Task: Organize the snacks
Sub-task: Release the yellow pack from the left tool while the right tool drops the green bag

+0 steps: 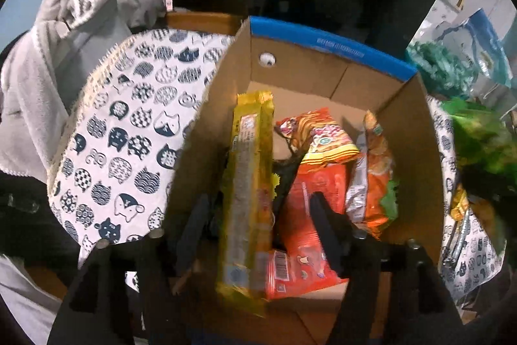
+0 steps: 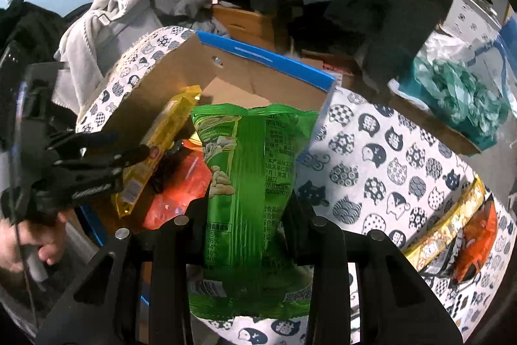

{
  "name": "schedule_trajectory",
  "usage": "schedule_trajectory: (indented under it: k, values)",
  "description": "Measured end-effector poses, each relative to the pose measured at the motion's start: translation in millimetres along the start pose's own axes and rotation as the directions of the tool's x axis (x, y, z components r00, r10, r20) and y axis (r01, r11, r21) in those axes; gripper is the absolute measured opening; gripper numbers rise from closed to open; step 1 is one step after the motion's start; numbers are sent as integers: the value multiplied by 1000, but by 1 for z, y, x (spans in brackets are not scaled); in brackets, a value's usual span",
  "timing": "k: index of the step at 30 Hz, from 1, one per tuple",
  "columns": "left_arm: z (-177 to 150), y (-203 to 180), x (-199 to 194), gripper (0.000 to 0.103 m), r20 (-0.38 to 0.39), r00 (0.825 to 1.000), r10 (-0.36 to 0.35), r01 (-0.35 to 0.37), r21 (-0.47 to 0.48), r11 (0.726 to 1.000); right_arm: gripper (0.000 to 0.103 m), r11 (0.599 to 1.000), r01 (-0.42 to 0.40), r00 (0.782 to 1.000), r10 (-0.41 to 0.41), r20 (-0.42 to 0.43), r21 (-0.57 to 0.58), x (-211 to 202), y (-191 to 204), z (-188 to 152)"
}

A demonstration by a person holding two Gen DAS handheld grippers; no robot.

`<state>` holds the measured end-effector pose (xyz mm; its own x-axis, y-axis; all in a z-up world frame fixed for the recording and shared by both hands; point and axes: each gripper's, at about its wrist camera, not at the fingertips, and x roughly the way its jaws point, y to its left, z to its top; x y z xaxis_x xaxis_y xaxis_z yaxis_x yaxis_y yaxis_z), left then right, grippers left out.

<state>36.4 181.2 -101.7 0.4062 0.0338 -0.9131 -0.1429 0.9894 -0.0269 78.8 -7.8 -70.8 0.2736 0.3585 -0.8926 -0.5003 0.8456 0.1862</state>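
The open brown cardboard box [image 1: 323,76] with a blue rim sat on the cat-print cloth [image 1: 122,131]. Over its left side the left gripper [image 1: 258,215] stood released, its fingers clear of the long yellow foil snack packet [image 1: 248,183] standing inside. The right gripper [image 2: 250,215] was clenched on the green foil snack bag [image 2: 248,170], just beside the box's near wall. Doing this well meant carrying the bag over the rim and letting go low, beside the red packets [image 1: 310,193].
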Motion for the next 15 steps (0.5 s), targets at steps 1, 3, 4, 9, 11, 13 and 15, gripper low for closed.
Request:
schedule_trajectory:
  k: [1, 3, 4, 9, 11, 13, 15]
  values:
    - [-2, 2, -8, 72, 20, 1000, -1, 1, -5, 1000, 34, 1000, -4, 1000, 4, -2, -8, 3, 4, 3]
    - [-5, 5, -20, 72, 44, 999, -14, 15, -8, 1000, 34, 1000, -12, 1000, 12, -10, -21, 11, 11, 9]
    - [-8, 8, -26, 73, 58, 998, -20, 21, -16, 1000, 34, 1000, -17, 1000, 17, -16, -26, 16, 16, 13]
    - [-20, 25, -43, 76, 92, 996, -23, 29, -67, 997, 34, 998, -55, 997, 53, -54, -38, 44, 34, 23]
    - [-26, 33, -44, 76, 93, 996, -10, 18, -87, 996, 34, 997, -59, 995, 55, -78, -47, 56, 42, 23]
    - [-30, 42, -43, 76, 85, 996, -13, 22, -108, 994, 34, 997, -58, 993, 52, -108, -57, 69, 48, 20]
    - [-35, 50, -42, 76, 75, 997, -22, 32, -135, 990, 34, 996, -52, 991, 43, -127, -69, 80, 53, 20]
